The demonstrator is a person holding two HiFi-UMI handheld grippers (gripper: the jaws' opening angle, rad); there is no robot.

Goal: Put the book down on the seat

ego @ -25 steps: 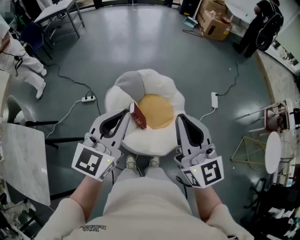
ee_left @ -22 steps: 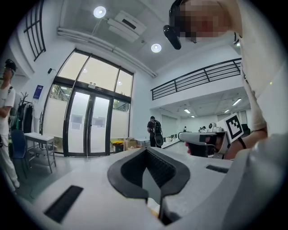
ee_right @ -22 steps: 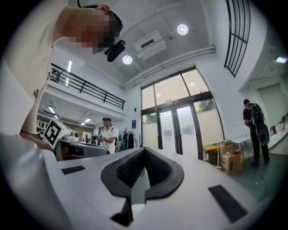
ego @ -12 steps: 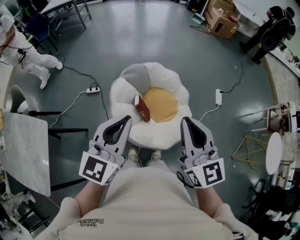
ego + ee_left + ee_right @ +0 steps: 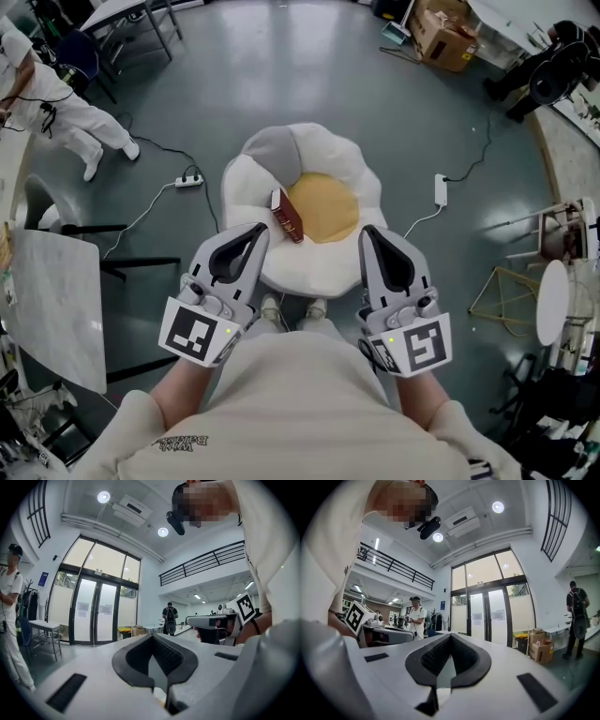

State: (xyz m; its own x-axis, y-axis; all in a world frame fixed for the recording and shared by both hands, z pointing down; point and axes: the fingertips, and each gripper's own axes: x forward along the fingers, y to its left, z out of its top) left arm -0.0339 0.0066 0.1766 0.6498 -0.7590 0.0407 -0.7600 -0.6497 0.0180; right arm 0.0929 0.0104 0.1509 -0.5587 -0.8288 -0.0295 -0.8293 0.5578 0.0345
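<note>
A dark red book (image 5: 287,214) rests on edge on the egg-shaped seat (image 5: 309,272), at the left rim of its yellow centre. My left gripper (image 5: 255,232) hovers just short of the seat's near left side, a little apart from the book, its jaws shut and empty. My right gripper (image 5: 371,232) hangs over the near right side of the seat, also shut with nothing in it. In the left gripper view the left gripper (image 5: 152,638) shows closed tips, and so does the right gripper (image 5: 451,637) in the right gripper view. The book shows in neither gripper view.
A power strip (image 5: 190,179) and a white adapter (image 5: 439,190) with cables lie on the floor beside the seat. A grey tabletop (image 5: 52,300) stands at the left, a round white stool (image 5: 547,305) at the right. A person in white (image 5: 56,103) walks at the far left.
My left gripper has drawn back from the book, which stays on the seat. The right gripper has hardly moved.
</note>
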